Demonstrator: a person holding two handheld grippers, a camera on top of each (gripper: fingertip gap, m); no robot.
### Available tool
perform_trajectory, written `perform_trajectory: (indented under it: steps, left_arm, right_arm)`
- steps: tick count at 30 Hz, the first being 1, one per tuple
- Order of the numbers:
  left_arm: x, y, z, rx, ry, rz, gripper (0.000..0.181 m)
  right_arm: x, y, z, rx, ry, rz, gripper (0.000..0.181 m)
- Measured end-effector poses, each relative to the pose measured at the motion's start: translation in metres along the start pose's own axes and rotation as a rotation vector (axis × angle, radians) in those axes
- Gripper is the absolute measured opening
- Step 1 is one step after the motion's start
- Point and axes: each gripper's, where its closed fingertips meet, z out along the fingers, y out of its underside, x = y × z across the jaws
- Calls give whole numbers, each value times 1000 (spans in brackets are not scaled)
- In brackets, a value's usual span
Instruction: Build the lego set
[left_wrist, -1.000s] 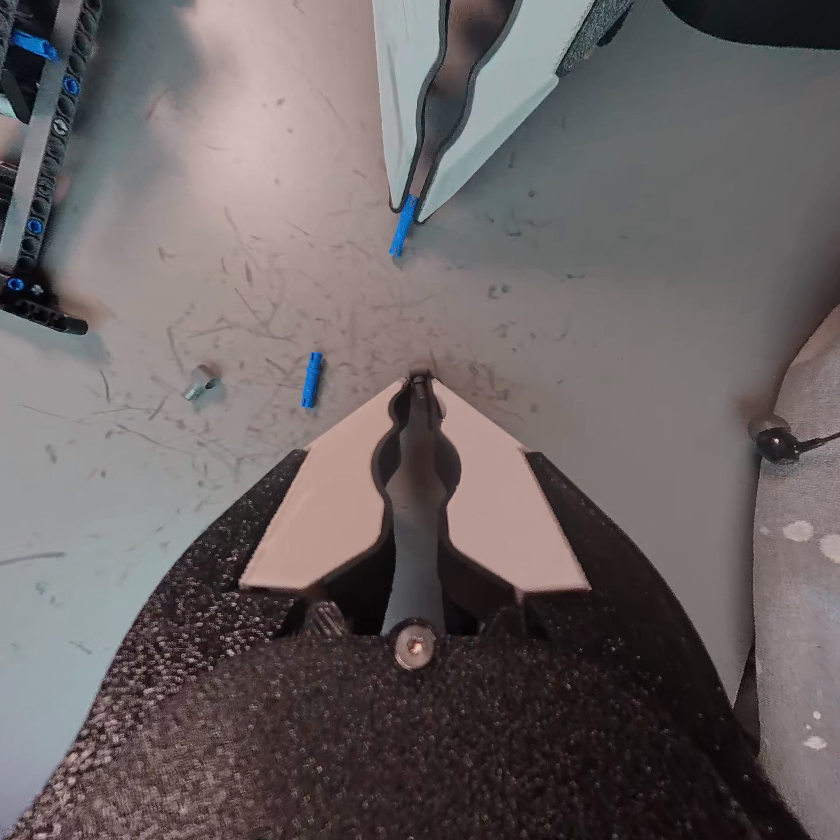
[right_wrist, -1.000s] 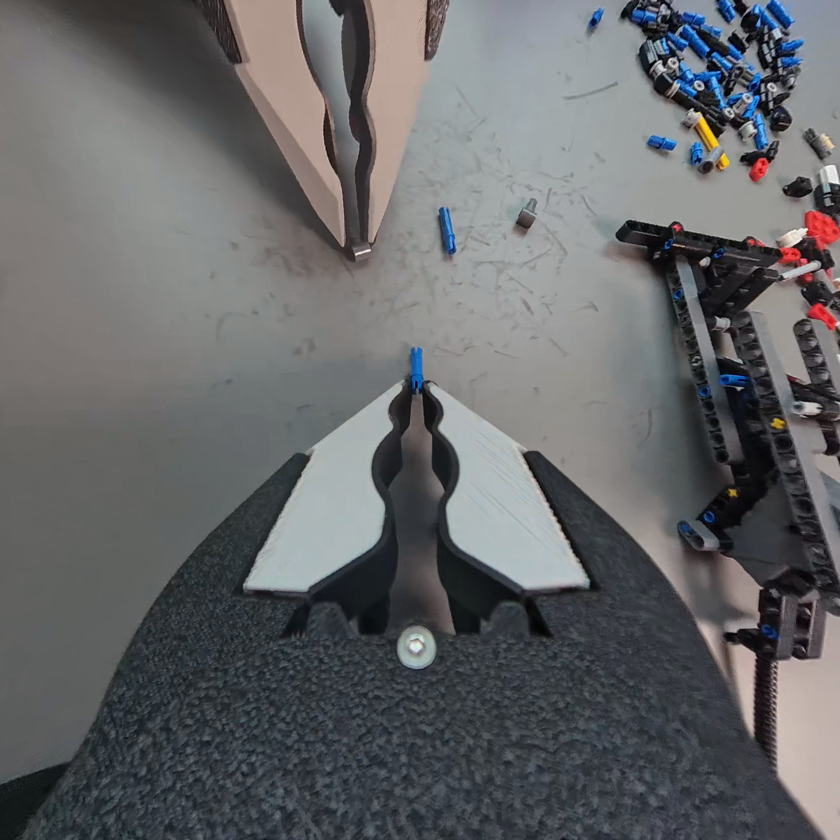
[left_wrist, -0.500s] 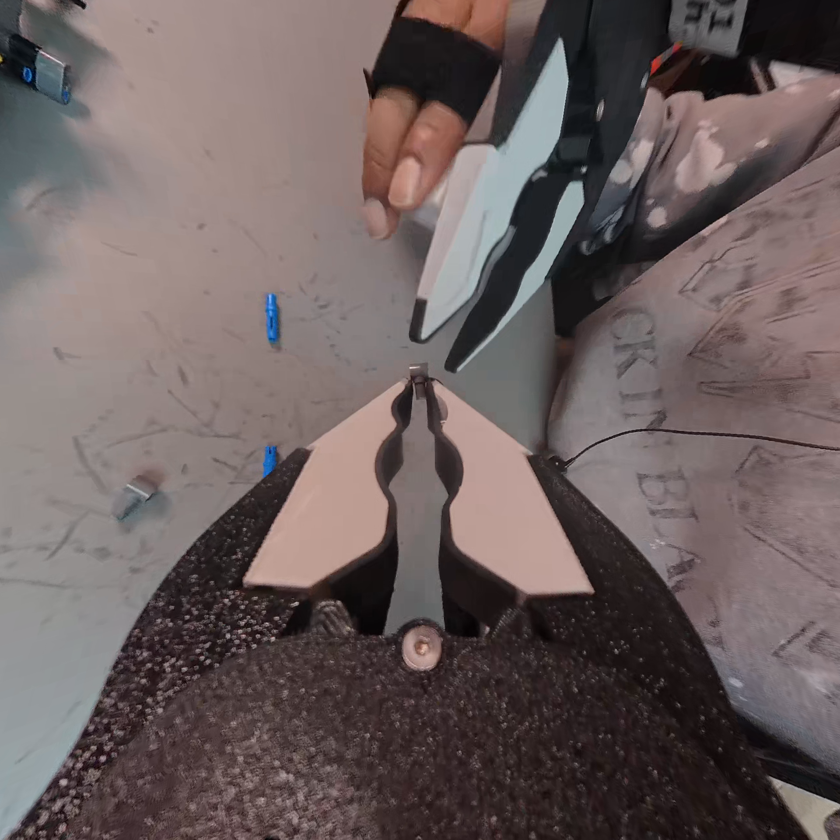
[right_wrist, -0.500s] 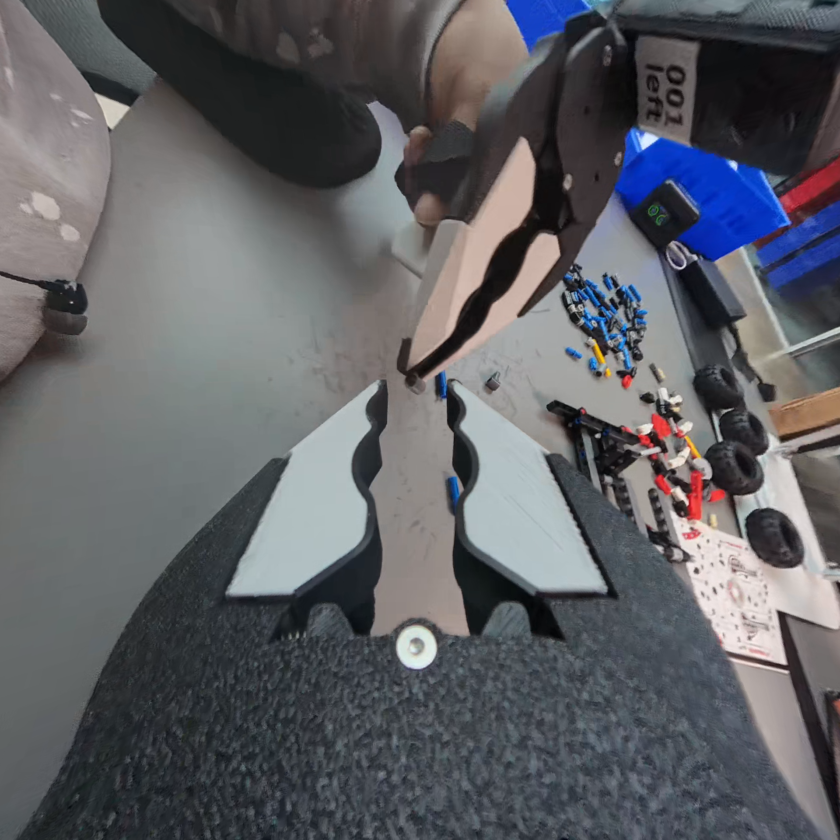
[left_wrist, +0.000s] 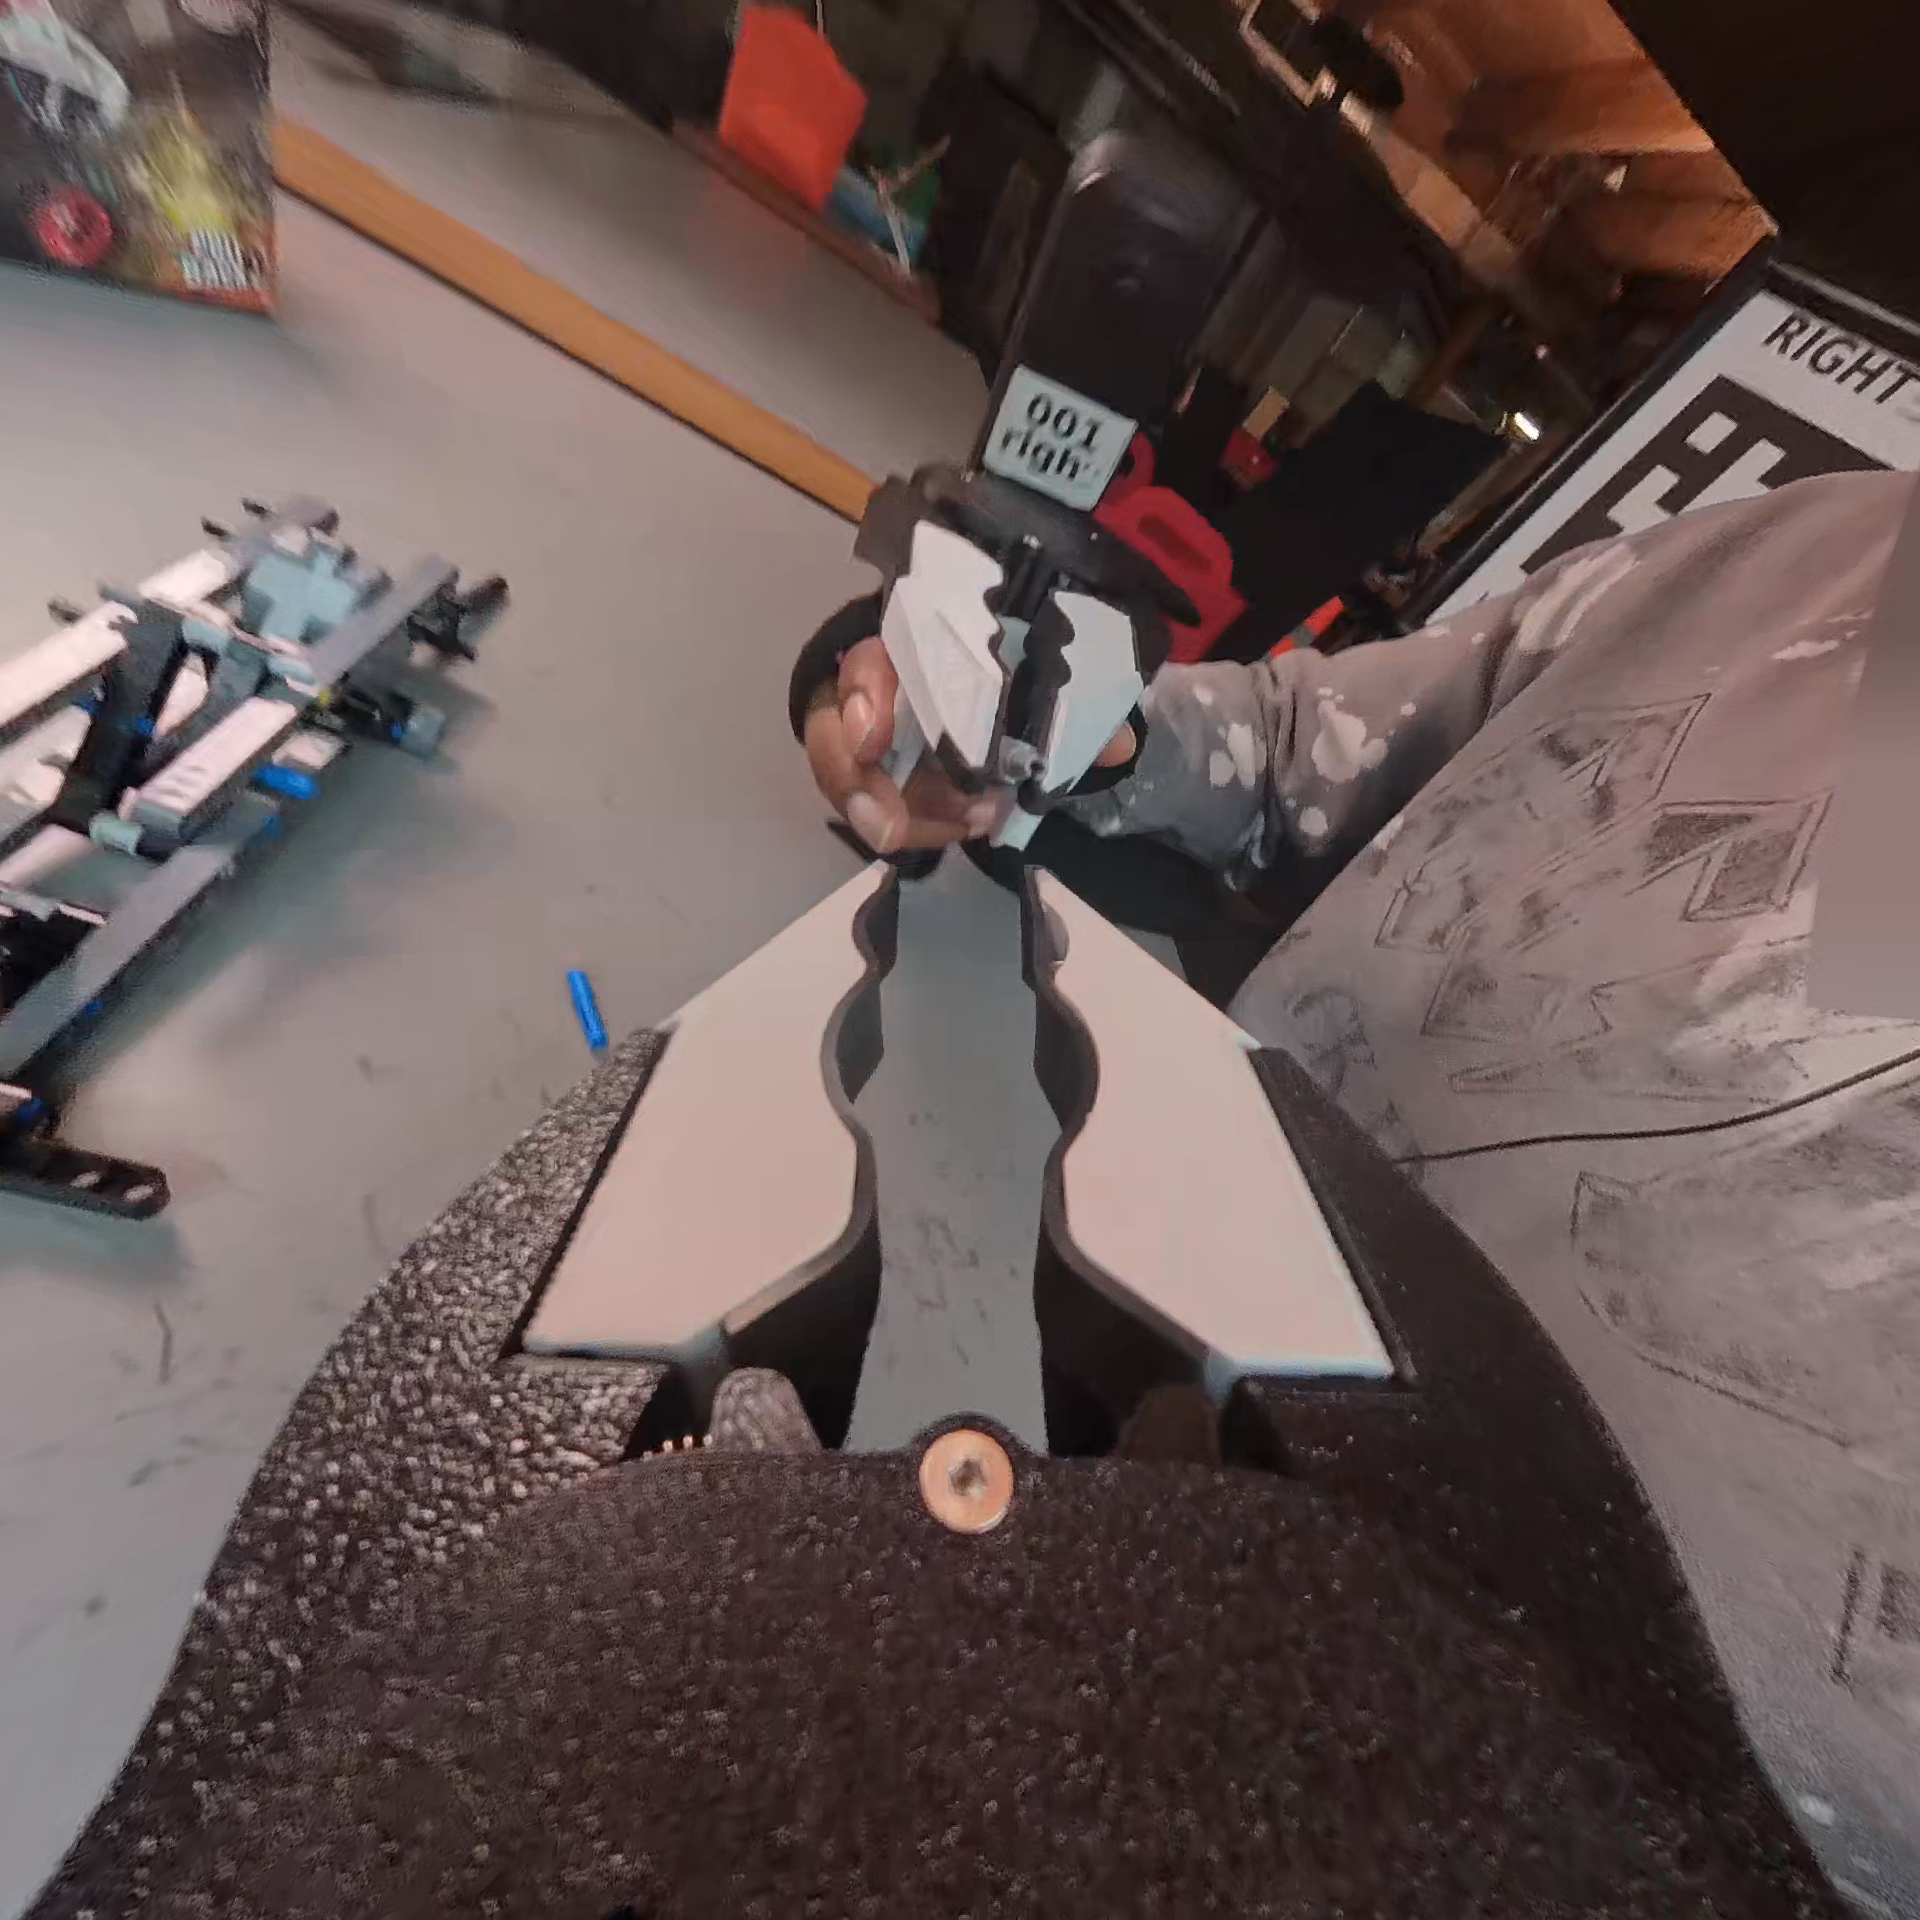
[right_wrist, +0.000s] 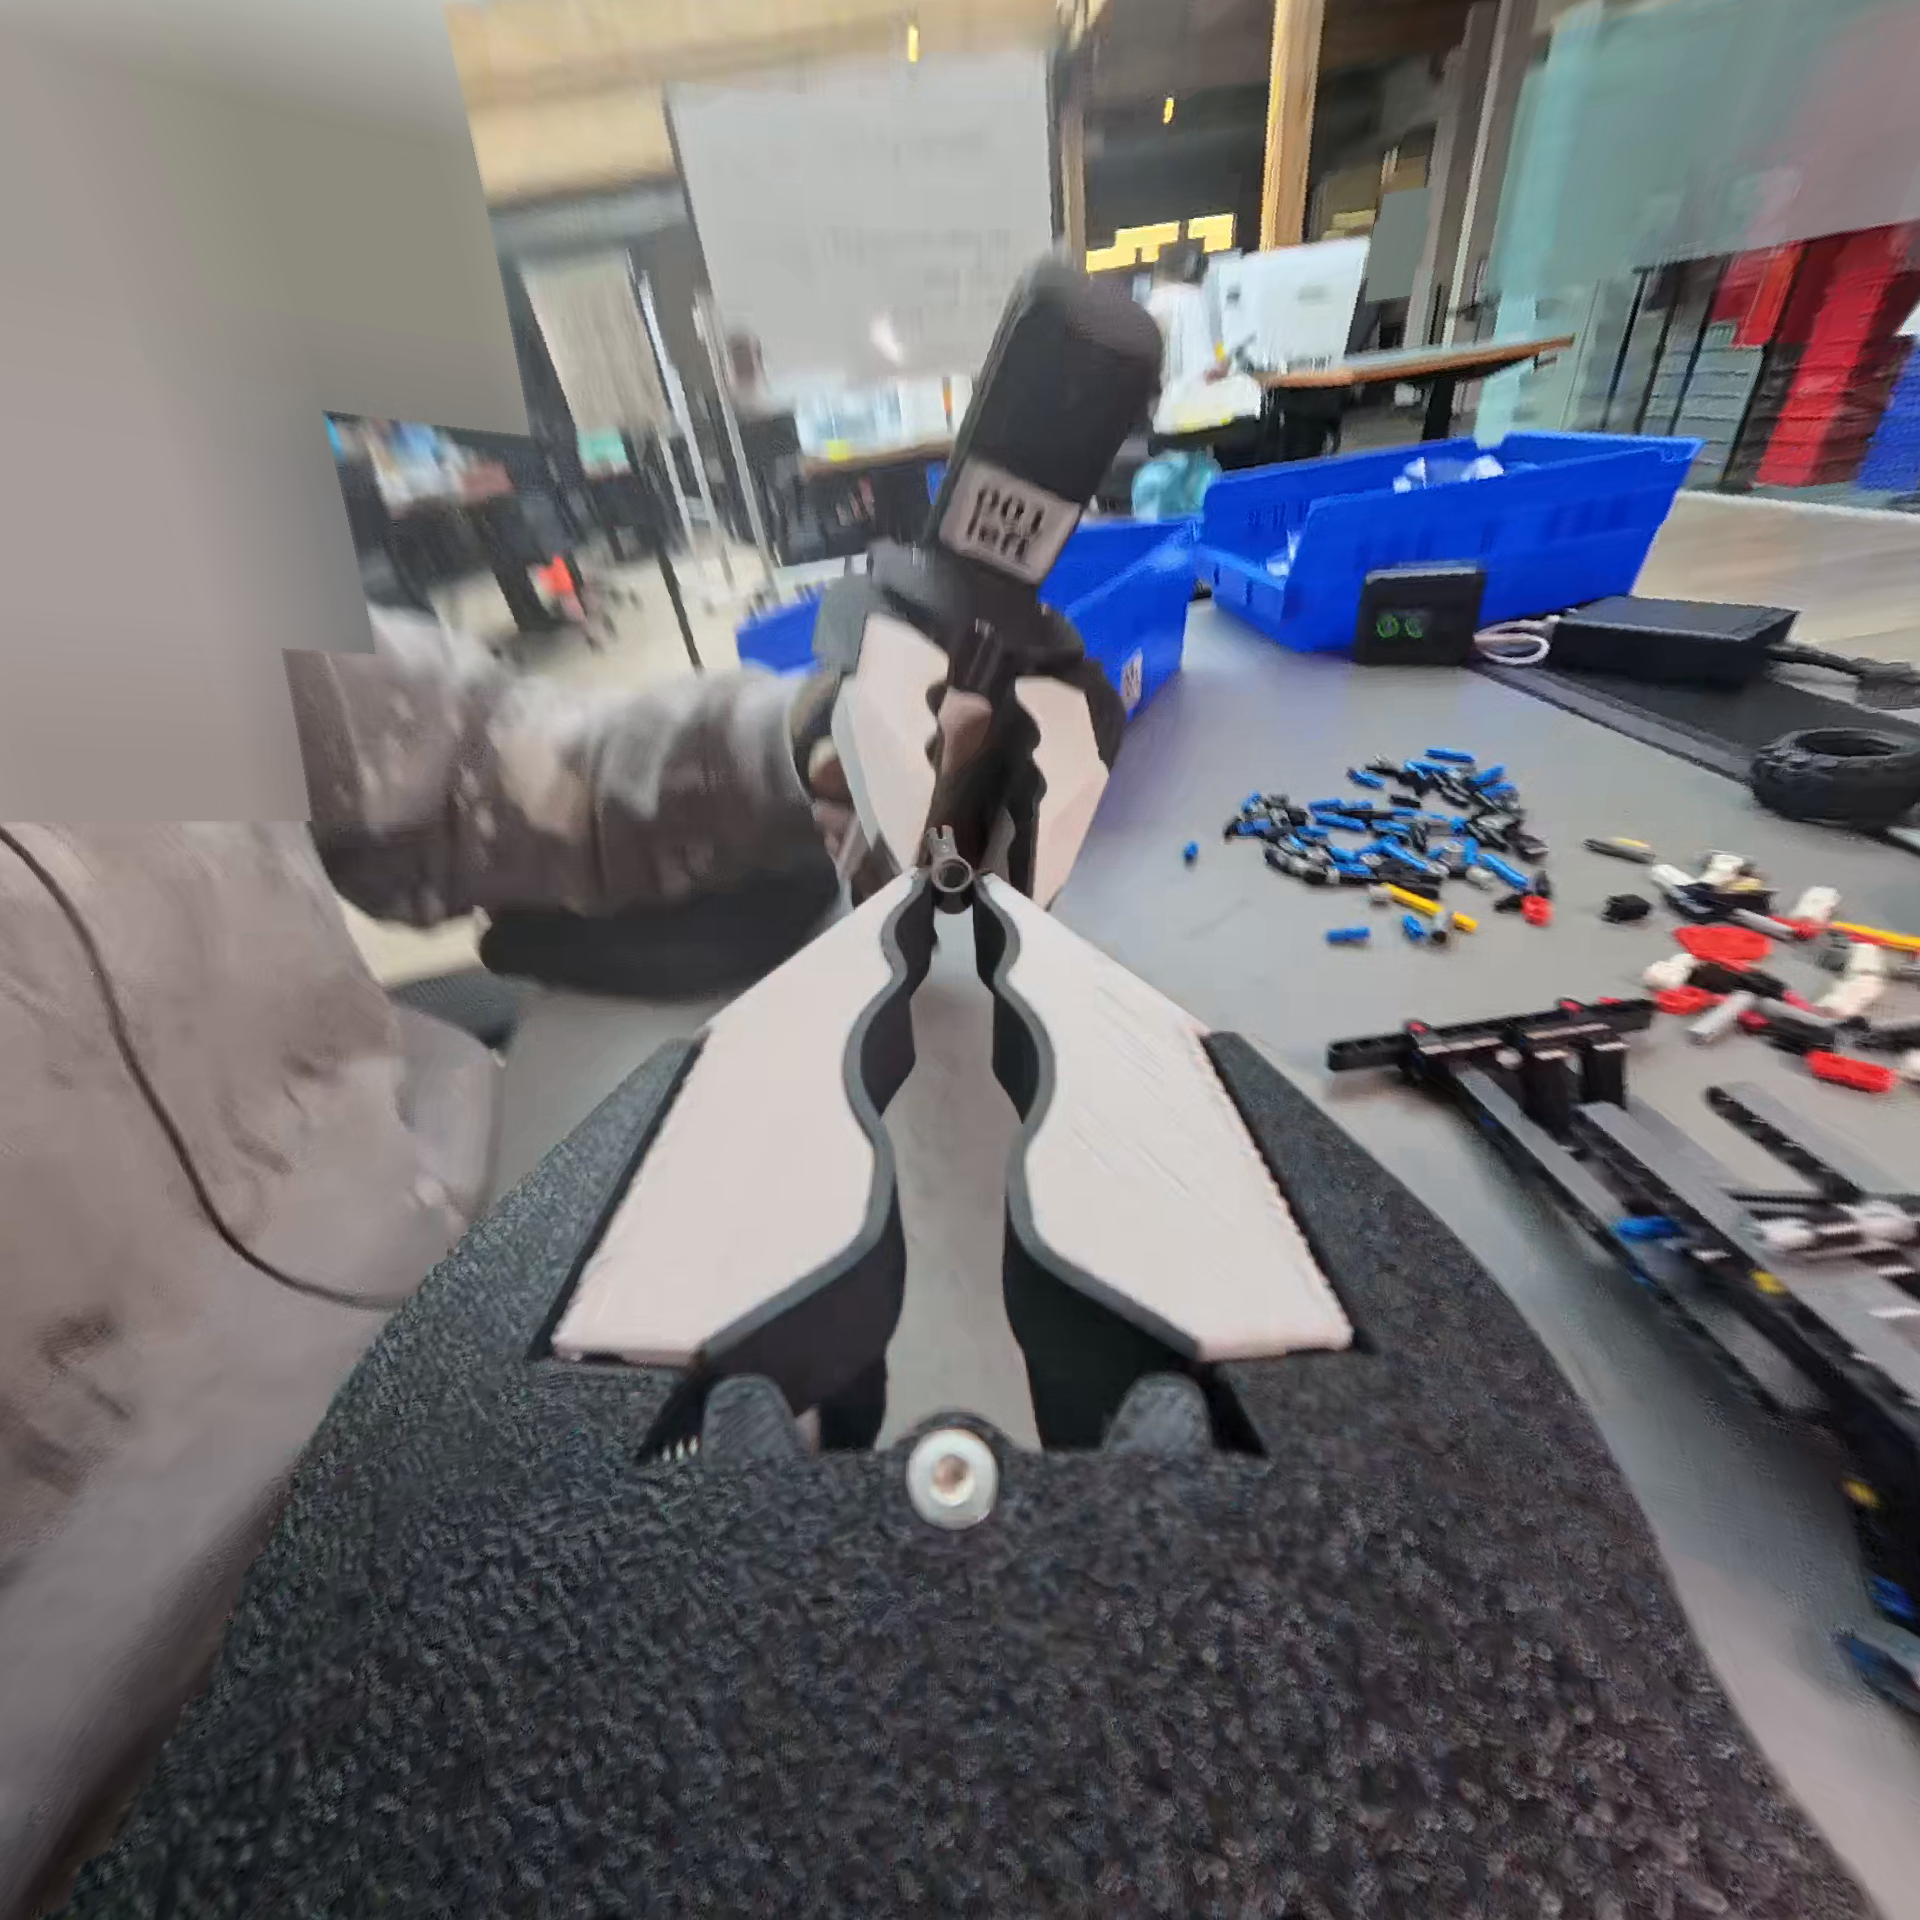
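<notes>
In the right wrist view my right gripper (right_wrist: 948, 885) is shut on a small grey connector (right_wrist: 945, 868) at its fingertips, held in the air above the grey table. My left gripper (right_wrist: 961, 821) faces it just beyond, with its jaws apart. In the left wrist view my left gripper (left_wrist: 961, 883) is open and empty. There the right gripper (left_wrist: 1018, 779) points back at it with the grey connector (left_wrist: 1023, 764) at its tip. The part-built black and grey lego chassis (left_wrist: 208, 707) lies on the table; it also shows in the right wrist view (right_wrist: 1662, 1143).
A loose blue pin (left_wrist: 585, 1006) lies on the table. A pile of small blue and black pieces (right_wrist: 1392, 831), red and white parts (right_wrist: 1714, 951), a tyre (right_wrist: 1839, 769) and blue bins (right_wrist: 1455, 520) sit farther off. The lego box (left_wrist: 135, 145) stands at the back. The person's torso (left_wrist: 1610, 1039) is close by. My left and right fingertips are right by each other.
The right gripper dropped its blue pin, opened, then shut on the grey connector the left gripper held. The left gripper has opened. Both grippers have lifted and tilted up from the table.
</notes>
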Motion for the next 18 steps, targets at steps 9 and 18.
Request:
perform_trajectory:
  steps: [9, 18]
  left_arm:
    - [19, -50, -10, 283, -227, 419, 24]
    - [8, -44, -5, 149, -555, 842, 21]
  right_arm:
    - [6, -37, 9, 417, -207, 755, 6]
    - [8, -29, 18, 432, -199, 908, 6]
